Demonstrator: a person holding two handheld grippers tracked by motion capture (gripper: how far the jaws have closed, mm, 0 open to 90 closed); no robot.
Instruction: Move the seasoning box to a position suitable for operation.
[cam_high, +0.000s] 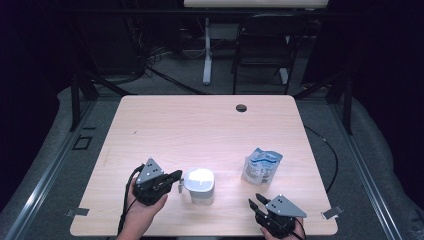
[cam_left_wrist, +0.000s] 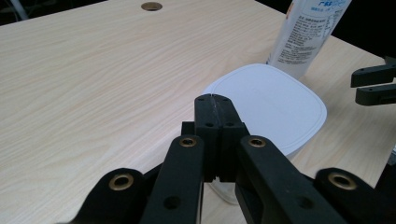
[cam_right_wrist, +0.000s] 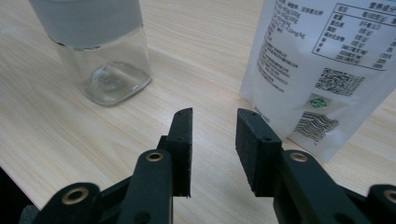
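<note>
A clear glass jar (cam_high: 199, 185) with a white square lid (cam_left_wrist: 273, 105) stands near the table's front edge. My left gripper (cam_high: 176, 175) is just left of the jar, a little above its lid, jaws shut together with nothing between them (cam_left_wrist: 214, 109). A white stand-up pouch (cam_high: 262, 167) with blue print stands to the right of the jar; its printed back fills the right of the right gripper view (cam_right_wrist: 322, 70). My right gripper (cam_high: 256, 200) is near the front edge, below the pouch, jaws apart and empty (cam_right_wrist: 214, 126). The jar's glass base (cam_right_wrist: 109, 70) is to its left.
The light wooden table (cam_high: 200, 130) has a round cable hole (cam_high: 241, 108) at its far side. A black chair (cam_high: 262, 45) and a white desk leg (cam_high: 207, 50) stand beyond it. A black cable (cam_high: 330, 155) trails off the table's right.
</note>
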